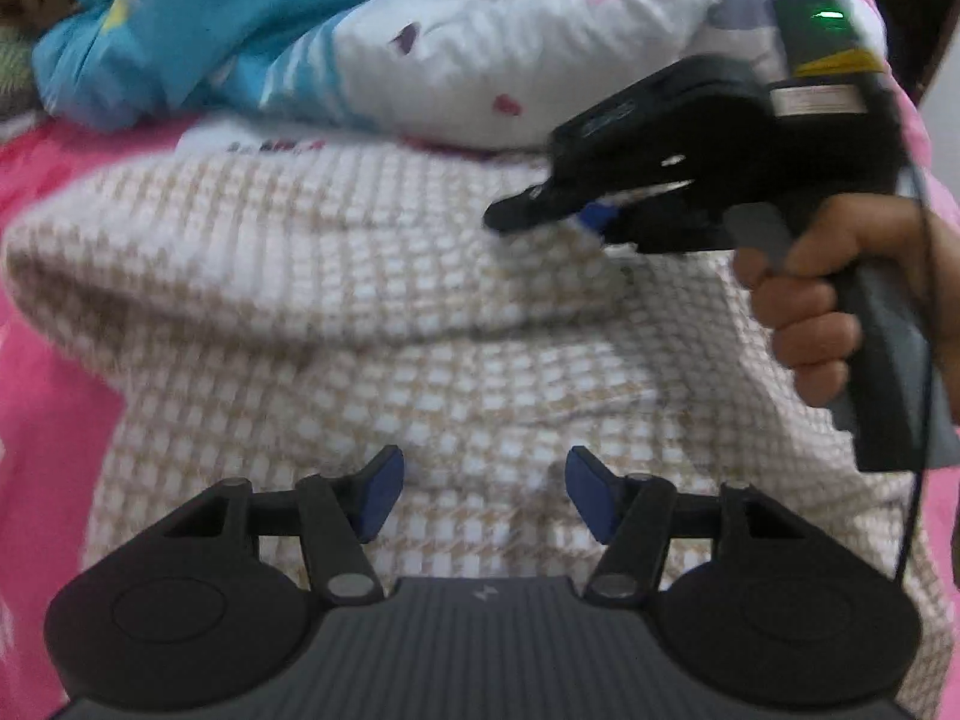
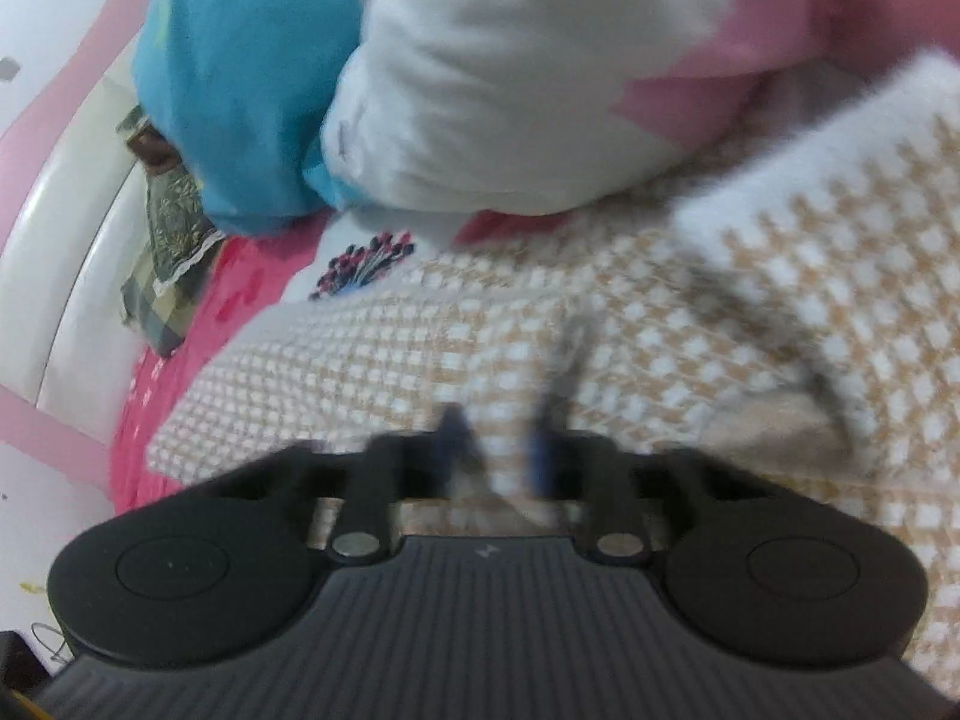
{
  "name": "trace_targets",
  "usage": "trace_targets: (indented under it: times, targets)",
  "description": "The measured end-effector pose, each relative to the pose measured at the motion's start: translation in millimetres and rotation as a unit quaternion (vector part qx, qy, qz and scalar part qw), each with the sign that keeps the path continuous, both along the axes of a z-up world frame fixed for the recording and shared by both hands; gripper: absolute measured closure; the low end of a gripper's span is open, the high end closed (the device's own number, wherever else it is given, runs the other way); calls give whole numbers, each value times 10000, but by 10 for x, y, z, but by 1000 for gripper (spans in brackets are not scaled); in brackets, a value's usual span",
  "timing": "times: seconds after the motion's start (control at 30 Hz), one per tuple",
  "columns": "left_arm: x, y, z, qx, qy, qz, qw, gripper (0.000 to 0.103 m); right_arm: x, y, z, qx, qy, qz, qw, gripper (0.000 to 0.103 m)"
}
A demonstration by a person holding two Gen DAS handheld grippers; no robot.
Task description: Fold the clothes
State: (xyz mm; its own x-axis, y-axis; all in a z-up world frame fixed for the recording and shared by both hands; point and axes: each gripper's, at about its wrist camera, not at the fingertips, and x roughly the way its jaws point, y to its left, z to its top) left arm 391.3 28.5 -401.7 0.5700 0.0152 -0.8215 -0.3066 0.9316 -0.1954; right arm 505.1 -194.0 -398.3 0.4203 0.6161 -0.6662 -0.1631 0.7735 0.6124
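now your right tool [image 1: 540,210] looks closed on an edge of the checked garment [image 1: 372,312], which lies spread on the pink bed [image 1: 42,192] in front of the piled pillows [image 1: 480,60]; blur hides the pinch itself in the right wrist view. your left tool [image 1: 483,495] hangs open over the near cloth, gripping nothing. bring it down onto an edge, pinch one layer only, then keep both hands level so the fold lands straight.

Both grippers are black with ribbed grey bodies, round side discs, silver pivot screws and blue pads [image 1: 384,495], the right gripper [image 1: 540,213] showing a green light, yellow label and thin black cable.
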Motion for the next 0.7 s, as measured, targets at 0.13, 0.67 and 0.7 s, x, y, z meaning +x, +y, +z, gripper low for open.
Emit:
trace_targets:
  times: [0.13,0.67,0.7]
  targets:
    - [-183,154,57,-184,-42,316,9993,42,-234,-102,497,398,-506,-326,9974,92]
    - [-607,1040,228,-197,15,1487,9887,41,-1593,-1366,1161,-352,-205,-1792,9830,93]
    - [-623,1094,270,-281,-22,1540,9877,41,-1603,-1351,1209,-429,-293,-1744,9833,93]
